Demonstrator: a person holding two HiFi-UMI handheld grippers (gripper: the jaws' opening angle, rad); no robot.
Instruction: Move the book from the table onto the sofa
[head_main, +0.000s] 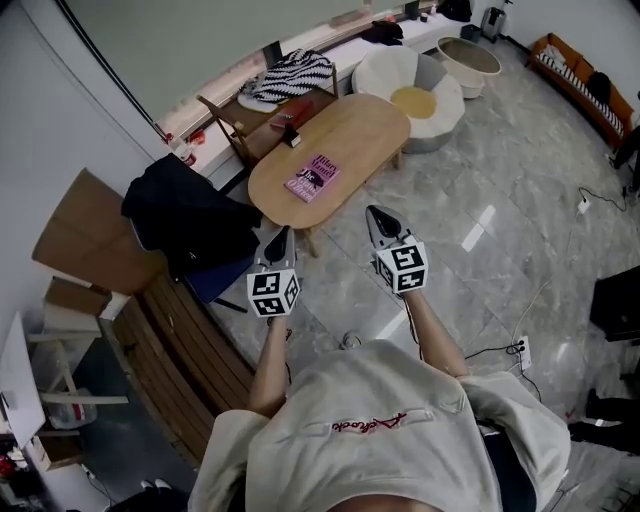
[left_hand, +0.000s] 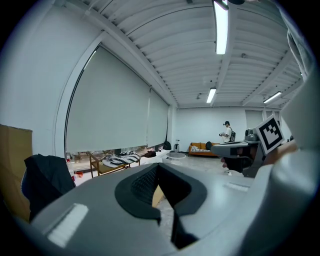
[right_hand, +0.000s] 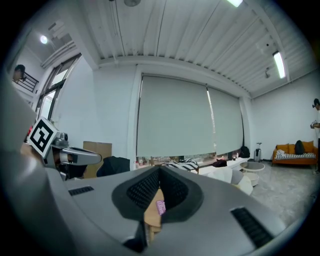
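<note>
A pink book (head_main: 312, 178) lies flat on the oval wooden table (head_main: 365, 125), near its close end. Both grippers hang over the floor short of the table, pointing at it. My left gripper (head_main: 283, 232) is shut and holds nothing. My right gripper (head_main: 372, 211) is also shut and empty. In the right gripper view the book (right_hand: 160, 206) shows just past the closed tips (right_hand: 160, 170). The left gripper view looks over its closed tips (left_hand: 159, 167) toward the far orange sofa (left_hand: 202, 147). The same sofa (head_main: 575, 75) stands at the head view's top right.
A white round armchair (head_main: 415, 85) with a yellow cushion stands beyond the table. A wooden chair holds striped cloth (head_main: 290, 75). A dark jacket (head_main: 185, 215) lies on a slatted bench at the left. A cable and socket (head_main: 520, 350) lie on the floor. A person (left_hand: 228, 132) stands near the sofa.
</note>
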